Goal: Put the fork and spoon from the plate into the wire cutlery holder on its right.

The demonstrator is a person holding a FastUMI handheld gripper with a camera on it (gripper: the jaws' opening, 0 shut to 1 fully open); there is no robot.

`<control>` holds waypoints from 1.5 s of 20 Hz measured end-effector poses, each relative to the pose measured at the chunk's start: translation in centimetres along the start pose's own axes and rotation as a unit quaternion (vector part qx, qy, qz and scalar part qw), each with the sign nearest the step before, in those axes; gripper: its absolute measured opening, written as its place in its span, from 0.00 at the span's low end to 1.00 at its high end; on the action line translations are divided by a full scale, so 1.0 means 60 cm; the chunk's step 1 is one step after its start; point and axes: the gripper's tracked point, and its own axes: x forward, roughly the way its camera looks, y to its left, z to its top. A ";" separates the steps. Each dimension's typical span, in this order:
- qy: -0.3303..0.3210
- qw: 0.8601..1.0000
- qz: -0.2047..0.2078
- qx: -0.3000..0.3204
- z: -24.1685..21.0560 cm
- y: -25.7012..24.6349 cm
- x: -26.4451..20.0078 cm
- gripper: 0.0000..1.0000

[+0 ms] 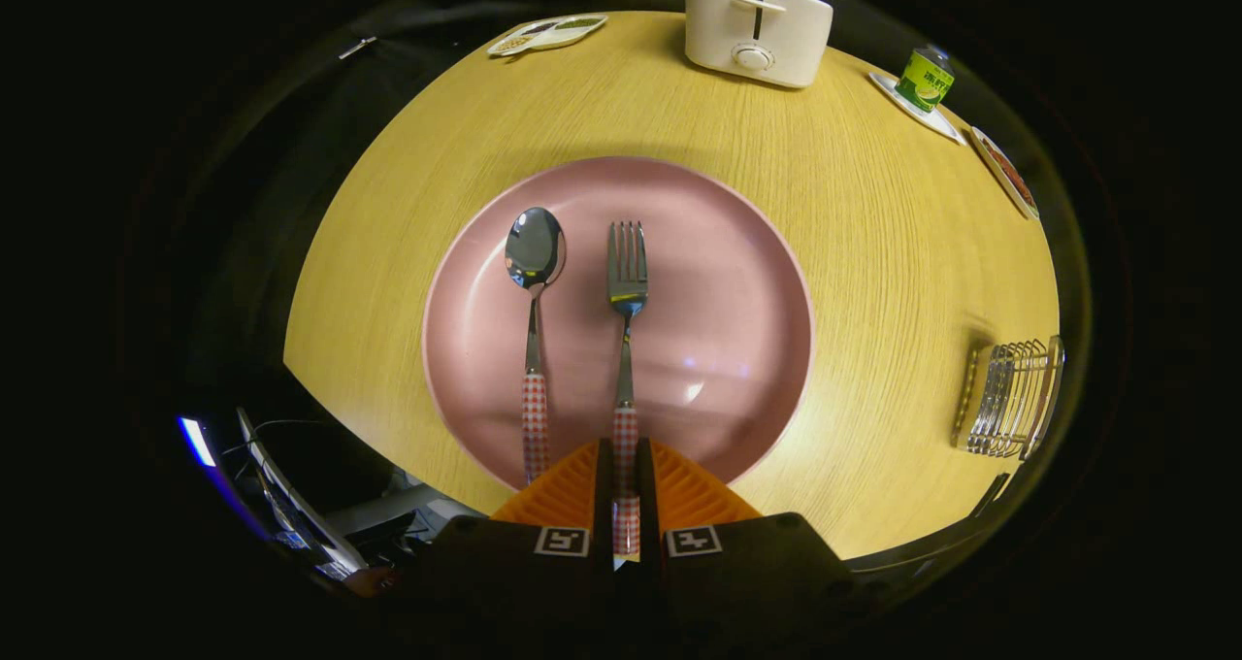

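Plainly legible, the word SUPOR stands in dark capitals on the top of the white two-slot toaster [757, 27] at the far edge of the round, pale wood-grain worktop [873, 252]. Right of it, a small green can [924, 78] sits on a white coaster; its label is too small to read. Black cloth surrounds the worktop.

The gripper [626, 505] has its orange ribbed fingers [563, 490] closed almost together on the red-and-white checked handle of the steel fork [627, 281], which lies on the round pink plate [737, 349]. Just left of it lies the matching steel spoon [534, 252]. The silver wire cutlery holder [1009, 398] stands well apart to the right, near the worktop's edge.
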 end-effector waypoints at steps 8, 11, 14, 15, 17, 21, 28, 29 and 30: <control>-0.028 0.999 0.024 -0.008 0.028 -0.005 -0.061 0.10; -0.039 0.998 0.045 -0.025 0.029 -0.032 -0.135 0.10; -0.031 0.997 0.056 -0.037 0.015 -0.103 -0.225 0.10; -0.029 0.997 0.061 -0.030 0.010 -0.129 -0.256 0.10; -0.022 0.998 0.054 -0.019 -0.001 -0.198 -0.309 0.10; 0.036 0.999 0.007 -0.012 -0.051 -0.346 -0.373 0.10; 0.219 0.975 -0.029 -0.036 -0.139 -0.484 -0.360 0.10; 0.240 0.969 -0.043 -0.047 -0.139 -0.497 -0.350 0.10; 0.256 0.964 -0.050 -0.056 -0.135 -0.499 -0.336 0.10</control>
